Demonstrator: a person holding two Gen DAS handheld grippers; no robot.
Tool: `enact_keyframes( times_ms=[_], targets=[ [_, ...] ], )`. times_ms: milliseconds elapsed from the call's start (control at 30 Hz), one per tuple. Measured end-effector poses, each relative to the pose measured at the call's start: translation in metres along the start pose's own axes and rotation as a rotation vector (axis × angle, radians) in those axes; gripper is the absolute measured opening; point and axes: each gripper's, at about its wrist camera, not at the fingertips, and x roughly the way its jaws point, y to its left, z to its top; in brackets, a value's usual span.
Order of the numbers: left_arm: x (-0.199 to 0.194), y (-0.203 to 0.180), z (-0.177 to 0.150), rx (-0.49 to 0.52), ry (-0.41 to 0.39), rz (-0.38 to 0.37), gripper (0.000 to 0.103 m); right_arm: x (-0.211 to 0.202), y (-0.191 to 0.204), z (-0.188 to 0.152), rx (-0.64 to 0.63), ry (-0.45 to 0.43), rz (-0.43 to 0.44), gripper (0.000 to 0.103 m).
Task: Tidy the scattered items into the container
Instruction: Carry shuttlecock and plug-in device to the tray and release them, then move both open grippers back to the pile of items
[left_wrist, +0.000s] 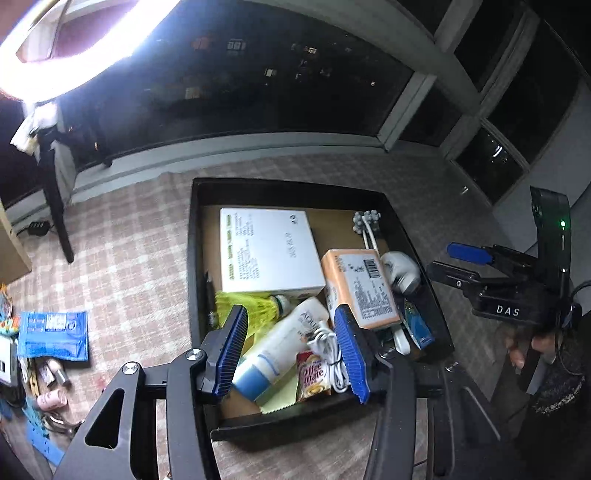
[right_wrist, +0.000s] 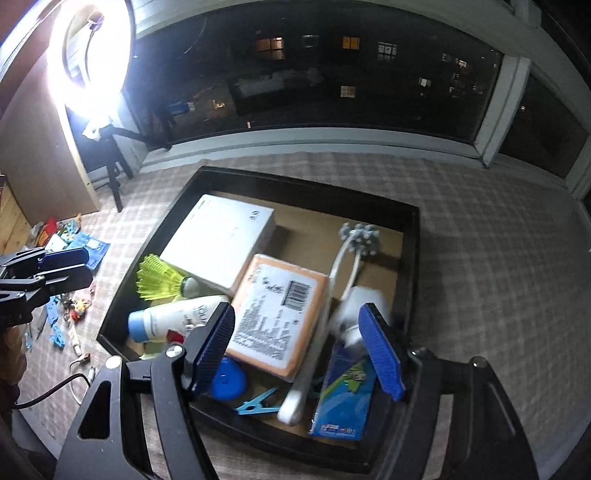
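Container (left_wrist: 195, 258): black open tray on the checked floor covering, already well filled. White box (left_wrist: 267, 251): stiff, light by judgement, best taken across its edges. Orange packet (right_wrist: 277, 317): soft, laid atop. White tube (left_wrist: 280, 343): slippery, gripped mid-body. Yellow shuttlecock (right_wrist: 159, 278): fragile. Left hand-held gripper (left_wrist: 291, 354) and right hand-held gripper (right_wrist: 299, 350): held above the tray, jaws apart, nothing held.
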Motion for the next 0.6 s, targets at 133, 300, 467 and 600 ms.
enact_keyframes(
  times_ms=[133,300,467,600],
  targets=[
    [-0.009,0.009,-0.012,-0.013,-0.005,0.021,0.045,0.001,0.016,-0.001,-0.012,-0.001,0.035,0.069],
    [-0.026,0.031,-0.032,-0.057,-0.012,0.047,0.045,0.005,0.043,-0.002,-0.026,0.003,0.103,0.069],
    [-0.047,0.06,-0.055,-0.102,-0.021,0.086,0.045,0.017,0.085,-0.005,-0.118,0.056,0.172,0.069],
    [-0.067,0.09,-0.079,-0.133,-0.026,0.137,0.045,0.027,0.125,-0.012,-0.191,0.099,0.216,0.069]
  ],
)
